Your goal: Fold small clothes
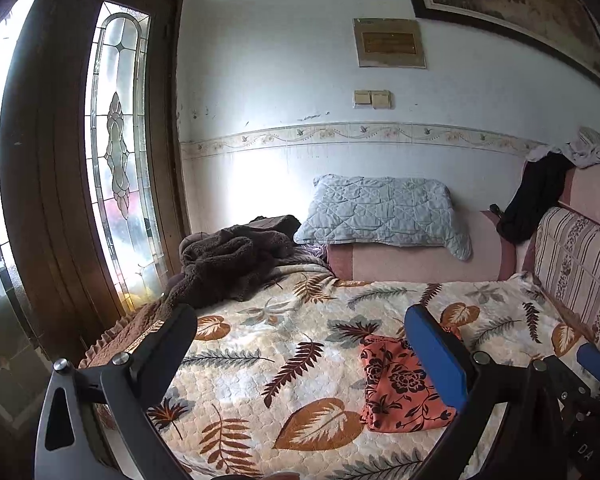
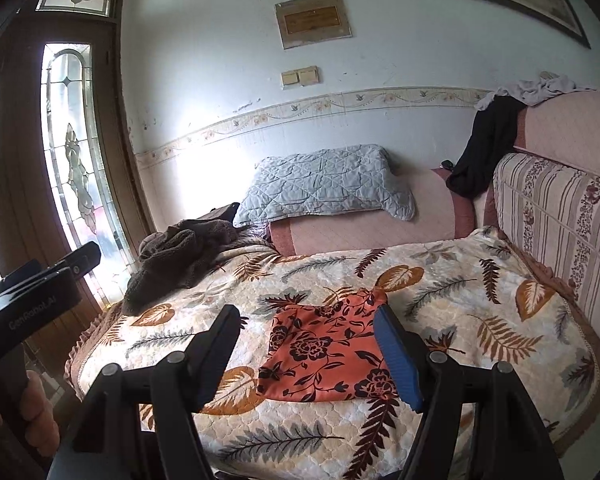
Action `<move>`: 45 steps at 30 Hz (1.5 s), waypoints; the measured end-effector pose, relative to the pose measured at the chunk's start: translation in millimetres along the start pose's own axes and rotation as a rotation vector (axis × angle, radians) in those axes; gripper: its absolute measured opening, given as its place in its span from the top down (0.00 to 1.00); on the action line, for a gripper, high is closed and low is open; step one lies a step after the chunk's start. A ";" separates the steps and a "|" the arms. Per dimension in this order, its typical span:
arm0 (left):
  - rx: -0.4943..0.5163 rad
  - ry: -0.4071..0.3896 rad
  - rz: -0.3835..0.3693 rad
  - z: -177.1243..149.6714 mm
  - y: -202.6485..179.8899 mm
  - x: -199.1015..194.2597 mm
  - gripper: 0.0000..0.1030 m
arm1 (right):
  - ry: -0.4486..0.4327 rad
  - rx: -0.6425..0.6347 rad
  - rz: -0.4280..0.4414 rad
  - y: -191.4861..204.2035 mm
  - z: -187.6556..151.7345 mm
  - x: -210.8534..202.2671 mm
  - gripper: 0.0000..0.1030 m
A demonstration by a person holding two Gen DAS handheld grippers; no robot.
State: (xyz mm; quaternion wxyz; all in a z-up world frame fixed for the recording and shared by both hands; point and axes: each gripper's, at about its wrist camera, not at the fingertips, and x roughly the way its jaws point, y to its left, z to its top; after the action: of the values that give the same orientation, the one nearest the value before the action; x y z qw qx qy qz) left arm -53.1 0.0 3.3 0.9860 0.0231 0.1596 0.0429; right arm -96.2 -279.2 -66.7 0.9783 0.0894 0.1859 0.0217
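Observation:
A small orange cloth with a black flower print (image 2: 324, 354) lies flat in a folded rectangle on the leaf-patterned bedspread (image 2: 480, 320). In the left wrist view the cloth (image 1: 396, 388) sits to the right, partly behind the blue pad of my left gripper's finger. My left gripper (image 1: 300, 332) is open and empty, held above the bedspread (image 1: 268, 344). My right gripper (image 2: 306, 324) is open and empty, held above the cloth with its jaws either side of it. The left gripper's body (image 2: 32, 300) shows at the left of the right wrist view.
A brown fleece garment (image 1: 228, 264) lies heaped at the far left corner of the bed. A grey quilted pillow (image 1: 384, 212) leans on the wall. A striped sofa back (image 2: 560, 216) with dark and pale clothes over it (image 2: 484, 148) stands on the right. A glass door (image 1: 116, 152) is at the left.

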 end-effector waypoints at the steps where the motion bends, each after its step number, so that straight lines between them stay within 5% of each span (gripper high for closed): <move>1: 0.001 -0.001 0.000 0.6 0.9 -1.1 0.00 | 0.002 -0.002 -0.002 1.0 -0.2 0.1 0.30; 45: 0.013 -0.028 -0.017 8.2 5.0 -17.7 0.00 | -0.027 -0.003 -0.049 6.6 10.1 -14.3 0.30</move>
State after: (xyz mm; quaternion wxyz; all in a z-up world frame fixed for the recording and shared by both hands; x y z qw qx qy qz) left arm -67.6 3.0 17.0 0.9883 0.0285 0.1461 0.0333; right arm -105.8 -275.4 -51.1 0.9810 0.0836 0.1750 -0.0031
